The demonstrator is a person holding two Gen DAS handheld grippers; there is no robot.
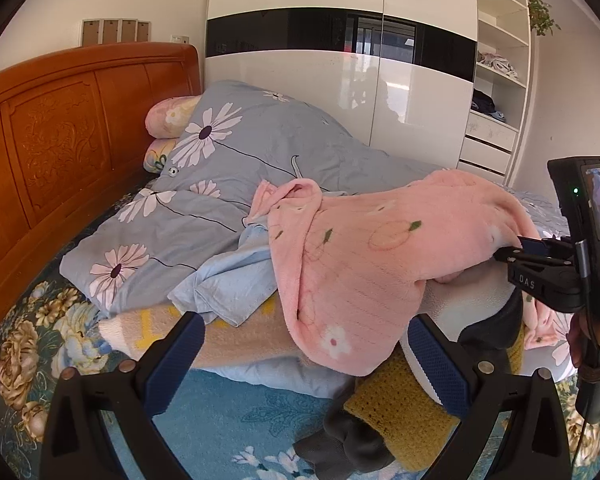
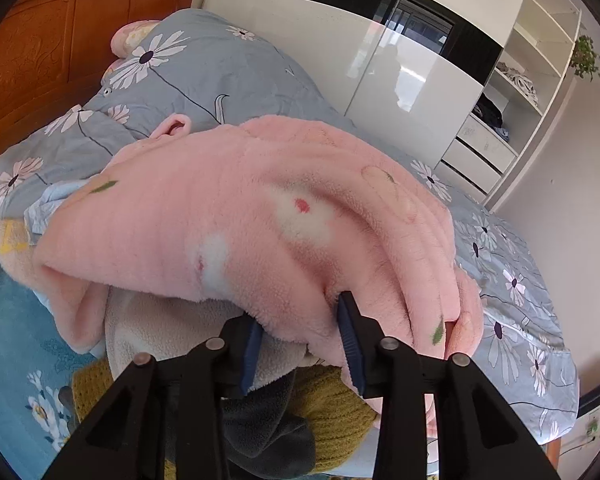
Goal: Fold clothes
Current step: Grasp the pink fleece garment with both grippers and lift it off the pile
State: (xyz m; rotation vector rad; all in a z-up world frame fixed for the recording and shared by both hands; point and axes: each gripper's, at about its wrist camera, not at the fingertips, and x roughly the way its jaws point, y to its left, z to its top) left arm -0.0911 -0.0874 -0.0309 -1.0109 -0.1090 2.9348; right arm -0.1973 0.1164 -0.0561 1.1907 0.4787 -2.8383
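A pink fleece garment [image 1: 380,240] with flower and fruit prints lies draped over a pile of clothes on the bed; it fills the middle of the right wrist view [image 2: 260,220]. My right gripper [image 2: 300,328] is closed on a fold of its near edge; it shows from the side in the left wrist view [image 1: 516,250]. My left gripper [image 1: 304,344] is open and empty, its blue-padded fingers [image 1: 180,356] just below the garment's hanging hem. Under it lie a light blue shirt [image 1: 228,280], a cream fleece piece [image 2: 172,328], a mustard knit [image 1: 400,412] and a dark grey item [image 1: 340,444].
A grey daisy-print duvet [image 1: 204,184] is heaped behind the pile. The wooden headboard [image 1: 60,128] stands at left, with pink pillows [image 1: 168,114] against it. A white wardrobe [image 1: 340,80] and open shelves [image 1: 496,80] stand behind. The bed sheet [image 1: 236,412] is blue and floral.
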